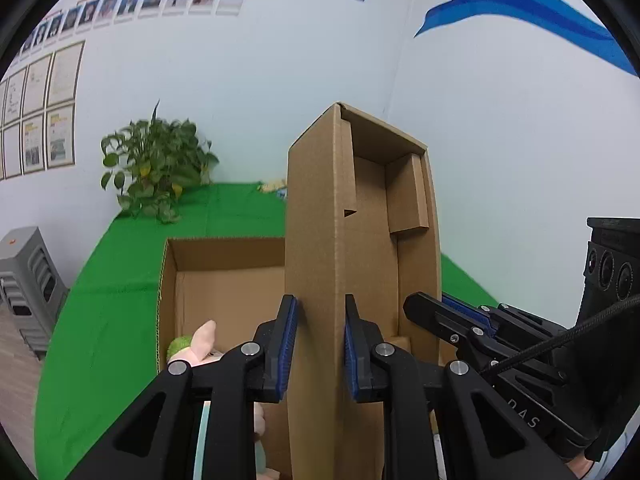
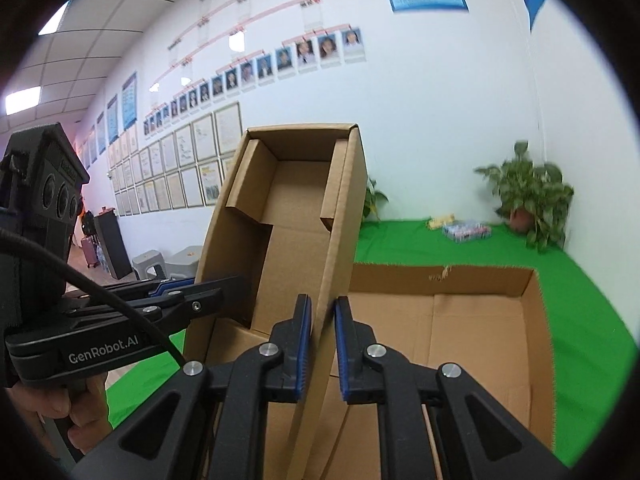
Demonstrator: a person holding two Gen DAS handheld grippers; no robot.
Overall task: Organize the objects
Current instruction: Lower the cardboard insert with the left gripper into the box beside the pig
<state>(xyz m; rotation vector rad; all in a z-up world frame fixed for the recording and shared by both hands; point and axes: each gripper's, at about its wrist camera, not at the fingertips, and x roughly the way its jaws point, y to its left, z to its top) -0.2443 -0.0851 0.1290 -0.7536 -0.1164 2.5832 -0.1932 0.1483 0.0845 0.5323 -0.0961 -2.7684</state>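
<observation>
Left wrist view: my left gripper [image 1: 321, 346] clamps lid [image 1: 320, 216] wall; right gripper [image 2: 322, 344] clamps opposite wall — lid upright, long axis vertical, box [image 2: 536, 320] open beneath, slightly ahead.

2 cardboard boxes [image 2: 460, 320], 2 tongs [image 1: 320, 344], 2 plants [image 2: 528, 196].

A potted plant [image 2: 528, 196] stands beneath wall photos [image 2: 304, 54].

"GenRobot.AI" stands in white on the left gripper [image 2: 192, 298] body; other wall lettering is unreadable.
</observation>
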